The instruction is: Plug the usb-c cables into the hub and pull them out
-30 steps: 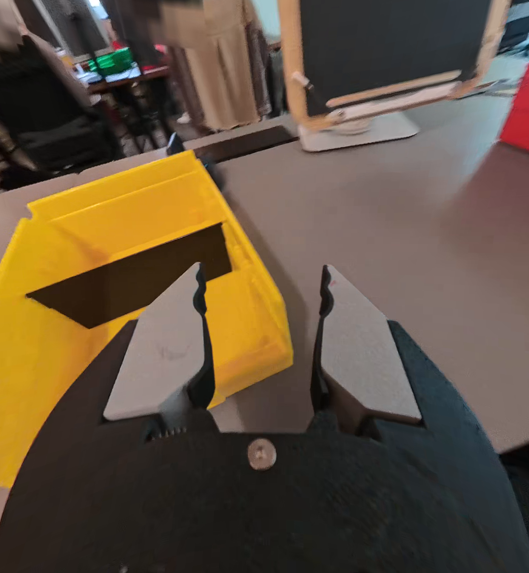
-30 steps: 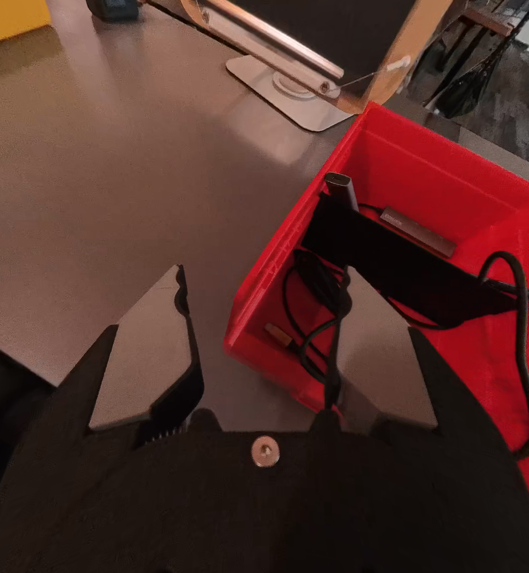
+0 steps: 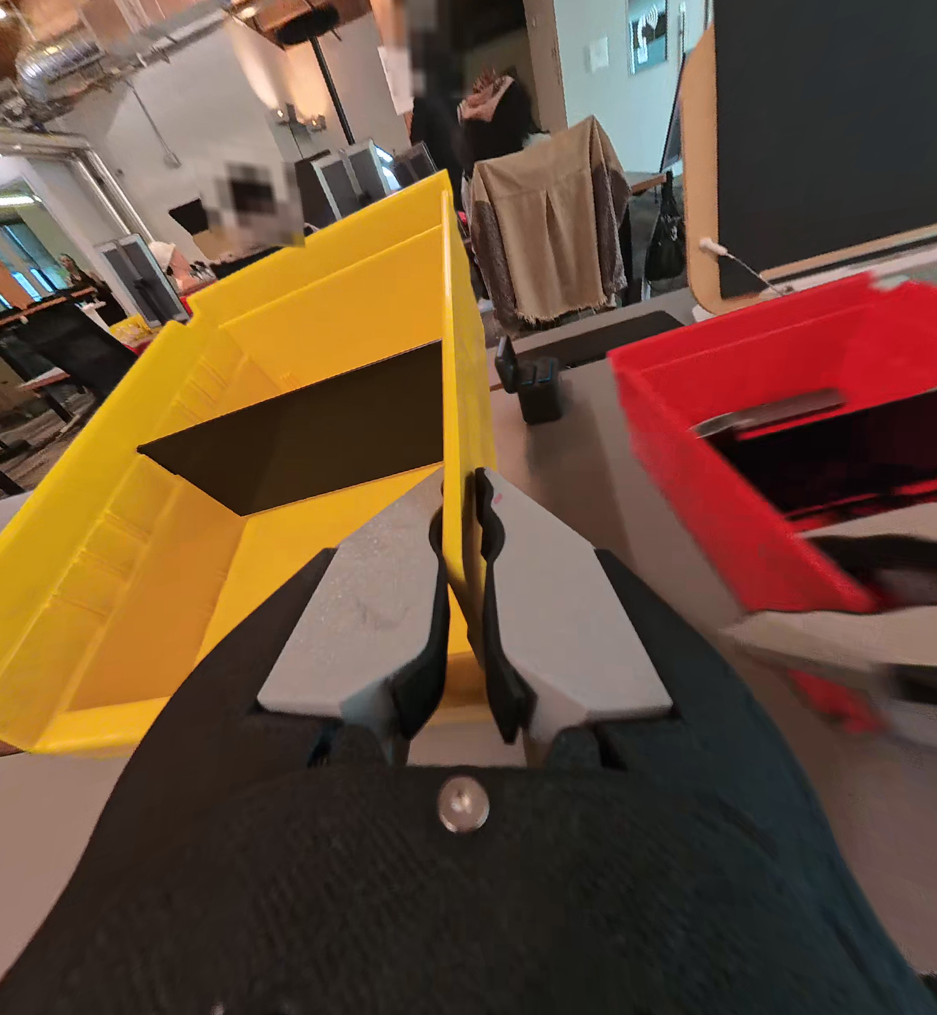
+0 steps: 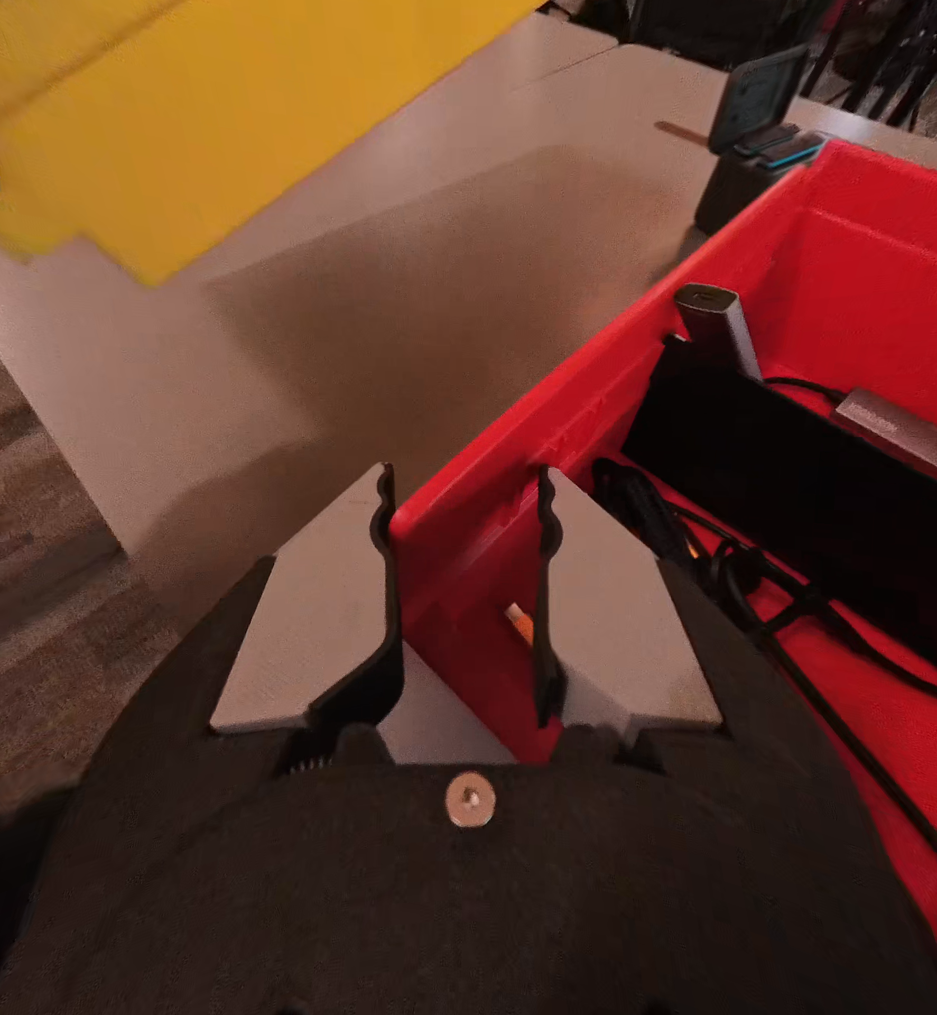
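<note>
Left tool (image 3: 463,530) clamped on yellow bin (image 3: 125,549) side wall; right tool (image 4: 463,505) straddles red bin (image 4: 510,494) wall beside it, grip unclear — probably repositioning bins.

Open-plan office or lab: rows of desks (image 3: 27,324), monitors (image 3: 345,181), exposed ceiling ducts (image 3: 43,77), people standing (image 3: 455,132) beyond the tabletop (image 3: 565,439).

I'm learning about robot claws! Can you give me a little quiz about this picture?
1. True or false: the left claw pinches the yellow bin by its side wall.
2. Which bin holds the black cables? A) yellow B) red C) neither
3. Fill in: the right claw straddles the wall of the ____ bin.

Key: 1 true. 2 B, the red bin. 3 red.
</note>
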